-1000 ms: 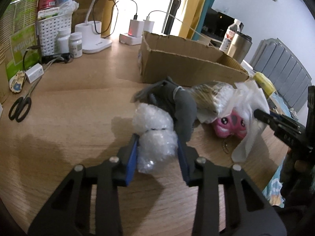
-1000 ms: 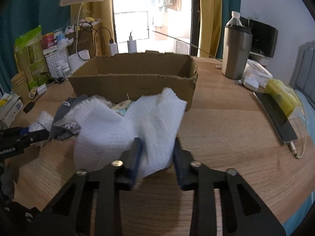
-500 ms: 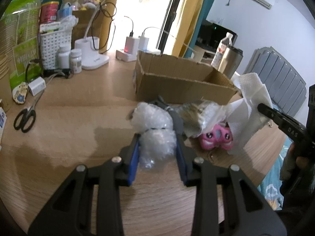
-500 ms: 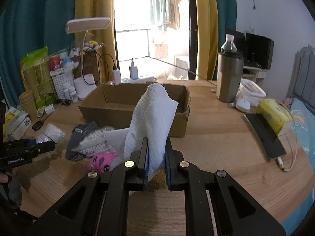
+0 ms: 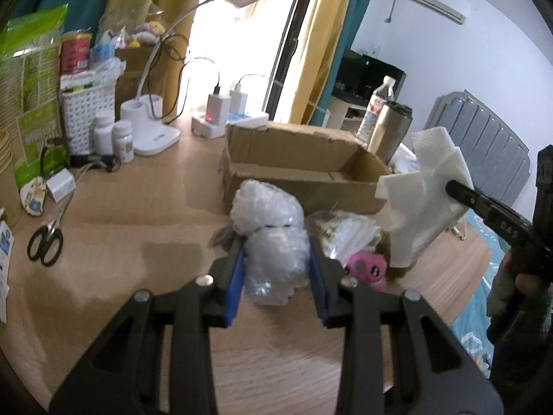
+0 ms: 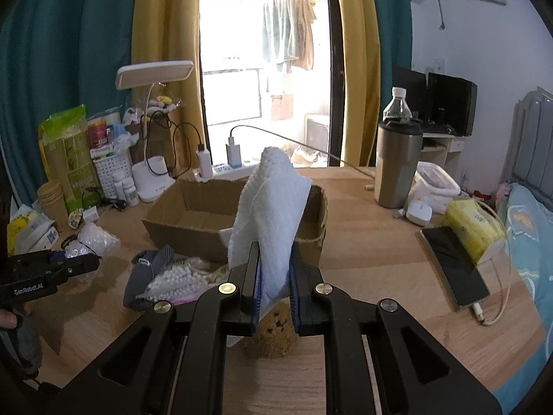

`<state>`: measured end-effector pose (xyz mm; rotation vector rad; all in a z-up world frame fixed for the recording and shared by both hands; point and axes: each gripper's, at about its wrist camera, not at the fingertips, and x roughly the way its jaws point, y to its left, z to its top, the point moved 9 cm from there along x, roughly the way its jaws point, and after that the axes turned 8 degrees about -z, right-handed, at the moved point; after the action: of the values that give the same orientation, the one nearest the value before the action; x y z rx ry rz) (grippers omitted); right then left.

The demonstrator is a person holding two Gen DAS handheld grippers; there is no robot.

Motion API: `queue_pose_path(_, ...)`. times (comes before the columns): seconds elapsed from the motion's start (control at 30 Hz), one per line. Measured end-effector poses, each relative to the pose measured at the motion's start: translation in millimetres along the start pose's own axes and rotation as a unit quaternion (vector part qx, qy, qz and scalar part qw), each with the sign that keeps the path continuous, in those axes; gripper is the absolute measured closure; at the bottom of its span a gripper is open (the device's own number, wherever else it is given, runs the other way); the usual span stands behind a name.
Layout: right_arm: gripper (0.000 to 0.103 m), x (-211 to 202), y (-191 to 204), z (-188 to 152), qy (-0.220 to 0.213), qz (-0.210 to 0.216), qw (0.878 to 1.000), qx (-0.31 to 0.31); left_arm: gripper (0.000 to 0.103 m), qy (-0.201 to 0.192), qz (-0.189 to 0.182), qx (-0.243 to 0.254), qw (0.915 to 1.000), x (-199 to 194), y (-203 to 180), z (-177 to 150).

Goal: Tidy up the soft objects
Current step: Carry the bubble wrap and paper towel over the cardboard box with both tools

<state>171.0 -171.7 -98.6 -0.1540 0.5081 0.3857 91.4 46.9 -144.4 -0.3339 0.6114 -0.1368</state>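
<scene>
My left gripper (image 5: 276, 263) is shut on a wad of bubble wrap (image 5: 271, 231) and holds it above the table; both also show in the right wrist view (image 6: 93, 242). My right gripper (image 6: 273, 269) is shut on a white paper towel (image 6: 273, 207) that stands up between the fingers, lifted above the table; the towel also shows in the left wrist view (image 5: 425, 197). An open cardboard box (image 6: 193, 214) sits behind. On the table in front of it lie a grey cloth (image 6: 148, 269), a bag of white beads (image 6: 179, 280), a pink plush (image 5: 366, 268) and a brown sponge (image 6: 273, 332).
A steel tumbler (image 6: 397, 166), water bottle (image 6: 397, 107), phone (image 6: 452, 263) and yellow tissue pack (image 6: 473, 224) stand to the right. A desk lamp (image 6: 152, 110), white basket (image 5: 86, 107), pill bottles (image 5: 114, 138) and scissors (image 5: 45, 242) are on the left.
Both grippers have risen. The left lifted the bubble wrap off the table. The right closed tighter on the paper towel and pulled it up off the pile, uncovering the beads bag and sponge.
</scene>
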Motion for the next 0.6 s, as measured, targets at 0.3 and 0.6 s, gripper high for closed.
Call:
queue_pose_path(0.3, 0.088, -0.5, -9.8, 18.1, -0.013, 0.005, 1.0, 0.009, 0.068, -0.011, -0.007, 0.014, 0.9998, 3.0, -10.9, 18.8)
queue_pose_path(0.6, 0.088, 8.4, -16.1, 36.7, -0.02, 0.003, 1.0, 0.007, 0.068, -0.02, -0.01, 0.021, 0.9995, 11.4, -14.8, 43.1)
